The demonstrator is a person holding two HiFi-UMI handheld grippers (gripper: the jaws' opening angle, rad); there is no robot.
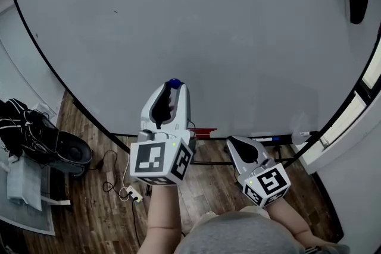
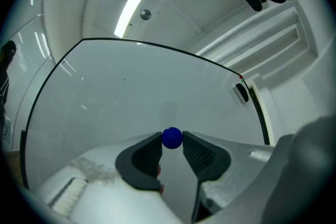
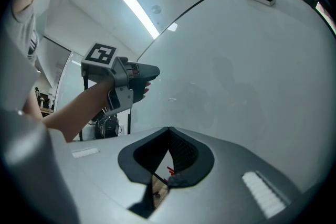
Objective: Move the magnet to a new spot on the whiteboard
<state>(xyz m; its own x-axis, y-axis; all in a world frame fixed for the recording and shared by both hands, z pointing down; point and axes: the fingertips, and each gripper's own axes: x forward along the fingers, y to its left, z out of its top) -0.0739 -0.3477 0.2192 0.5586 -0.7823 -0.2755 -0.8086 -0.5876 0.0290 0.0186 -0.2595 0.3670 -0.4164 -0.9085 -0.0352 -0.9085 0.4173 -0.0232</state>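
Observation:
A small blue round magnet [image 1: 173, 84] sits between the tips of my left gripper [image 1: 172, 88], which is shut on it and held against the lower middle of the whiteboard [image 1: 208, 27]. In the left gripper view the magnet [image 2: 171, 138] is pinched between the two dark pads, with the whiteboard [image 2: 131, 92] right behind it; I cannot tell whether it touches the board. My right gripper [image 1: 233, 141] hangs lower, near the board's bottom edge, jaws shut with nothing in them [image 3: 169, 129]. The right gripper view shows the left gripper [image 3: 149, 72] at the whiteboard [image 3: 252, 60].
A black eraser [image 1: 355, 1] clings to the board's upper right corner. Red markers [image 1: 202, 132] lie in the tray [image 1: 274, 138] under the board. On the wooden floor are a black bag [image 1: 36, 137] at left and a power strip with cable [image 1: 132, 192].

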